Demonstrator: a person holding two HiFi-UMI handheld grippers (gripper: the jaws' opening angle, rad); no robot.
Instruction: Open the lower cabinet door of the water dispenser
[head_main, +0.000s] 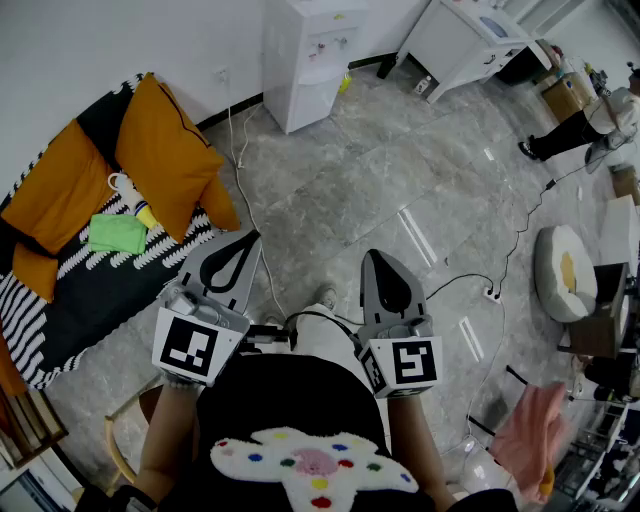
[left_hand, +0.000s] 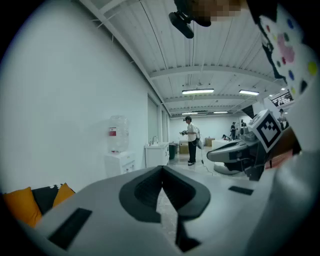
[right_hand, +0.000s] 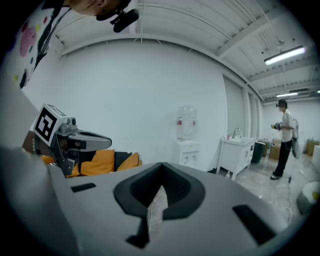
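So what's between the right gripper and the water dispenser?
Only bare grey floor between right gripper and water dispenser, in the head view; a white cable lies further left.

Open white-walled lab mock-up (strip lights (left_hand: 198, 91) overhead): sofa (head_main: 100, 285), water dispenser (head_main: 305, 60), cabled stone floor (head_main: 370, 190)

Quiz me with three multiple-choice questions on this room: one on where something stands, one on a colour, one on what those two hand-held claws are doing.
1. Where is the water dispenser?
A. By the white wall, far from both grippers
B. Between the grippers
C. On a table

2. What colour are the big cushions?
A. Blue
B. Orange
C. Pink

3. How do the left gripper and right gripper stand?
A. Both wide open
B. Left clamped on a door
C. Both shut, empty

Answers:
1 A, open floor lies between it and the grippers.
2 B, they show orange in the head view.
3 C, each gripper's view shows its jaws together with nothing between.
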